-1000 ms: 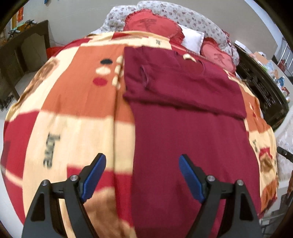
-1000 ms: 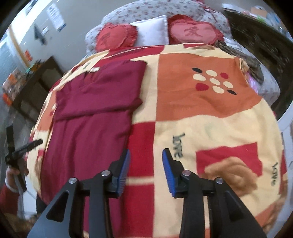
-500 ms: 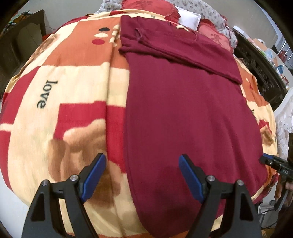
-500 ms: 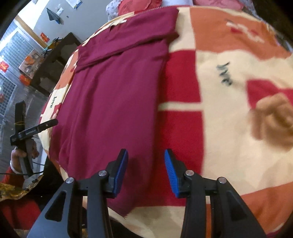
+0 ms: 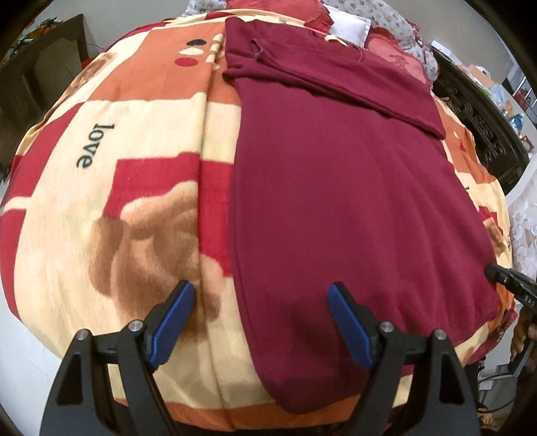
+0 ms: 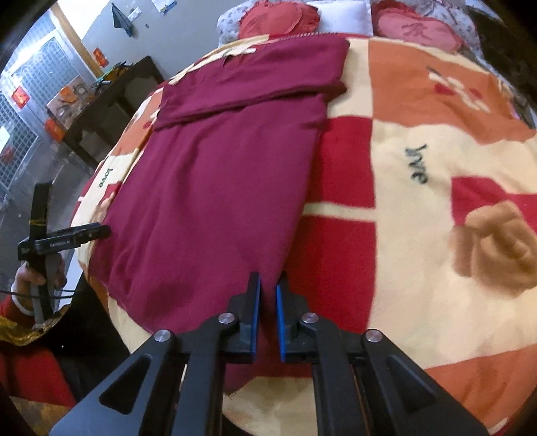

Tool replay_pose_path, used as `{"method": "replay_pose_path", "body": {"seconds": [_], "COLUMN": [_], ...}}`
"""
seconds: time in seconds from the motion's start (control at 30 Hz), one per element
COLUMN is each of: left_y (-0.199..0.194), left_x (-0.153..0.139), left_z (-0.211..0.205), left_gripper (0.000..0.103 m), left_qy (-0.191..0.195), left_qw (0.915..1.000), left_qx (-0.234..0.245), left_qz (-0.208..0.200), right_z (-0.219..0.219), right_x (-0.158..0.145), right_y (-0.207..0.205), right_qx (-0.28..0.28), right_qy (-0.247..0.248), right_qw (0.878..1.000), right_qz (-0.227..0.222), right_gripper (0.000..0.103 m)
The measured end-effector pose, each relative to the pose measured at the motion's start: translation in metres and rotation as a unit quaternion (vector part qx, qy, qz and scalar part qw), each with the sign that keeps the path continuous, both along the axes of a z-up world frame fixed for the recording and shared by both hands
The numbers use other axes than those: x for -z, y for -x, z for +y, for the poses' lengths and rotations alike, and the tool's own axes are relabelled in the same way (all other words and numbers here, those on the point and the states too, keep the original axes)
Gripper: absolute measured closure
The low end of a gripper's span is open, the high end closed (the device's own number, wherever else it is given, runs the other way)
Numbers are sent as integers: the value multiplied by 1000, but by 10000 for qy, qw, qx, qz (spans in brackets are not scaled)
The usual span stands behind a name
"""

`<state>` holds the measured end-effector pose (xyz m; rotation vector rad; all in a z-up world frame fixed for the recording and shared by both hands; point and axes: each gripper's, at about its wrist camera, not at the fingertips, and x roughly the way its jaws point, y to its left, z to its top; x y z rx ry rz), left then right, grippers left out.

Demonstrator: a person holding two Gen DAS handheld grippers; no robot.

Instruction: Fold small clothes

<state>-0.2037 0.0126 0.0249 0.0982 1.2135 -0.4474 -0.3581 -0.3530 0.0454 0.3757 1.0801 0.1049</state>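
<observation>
- A maroon garment is shown spread flat on a bed, over a patterned blanket of red, orange and cream blocks; its far end is already turned back on itself into a doubled band near the pillows.
- The near hem of the garment is seen hanging a little over the near edge of the bed, in both wrist views.
- The left claw is held widely spread above the near left corner of the garment; one blue pad stands over bare blanket, the other over cloth, and nothing is gripped.
- The right claw is shown with its jaws closing, nearly pressed together, at the garment's near right edge; maroon cloth is seen in the narrow gap, but whether the pads already press on it cannot be told.
- The left claw is also visible from the right wrist view, carried in a hand beside the bed.
- The step in hand is judged to be the taking of the two near corners, in readiness for a fold of the hem toward the doubled band.
- The next move is judged to call for the left claw to be lowered and closed on its corner, so that both corners can be lifted evenly and the hem laid square, without the layers beneath being dragged.
</observation>
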Motion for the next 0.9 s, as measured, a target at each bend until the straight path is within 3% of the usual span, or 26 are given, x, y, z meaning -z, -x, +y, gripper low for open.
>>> {"method": "replay_pose_path", "body": {"seconds": [0.1,0.4,0.57,0.9], "left_y": [3,12,19,20], "left_x": [0,0,3,5], "left_z": [2,4,1,-5], "left_gripper": [18,18,18,20], "left_qy": [-1,92,215,168], "left_qw": [10000,9995,9986,9990], "left_qx": [24,-27,41,74], "left_qz": [72,288,485,409], "right_z": [-4,-4,0,6], "right_x": [6,14,9,14], "right_y": [4,3,2,0], "right_qx": [16,-33,-162,-237], "right_qy": [-376,-744,-682,-804], "right_qw": [9993,9972,9975,9965], "right_qz": [58,58,21,-16], "right_gripper": [53,46,46,46]}}
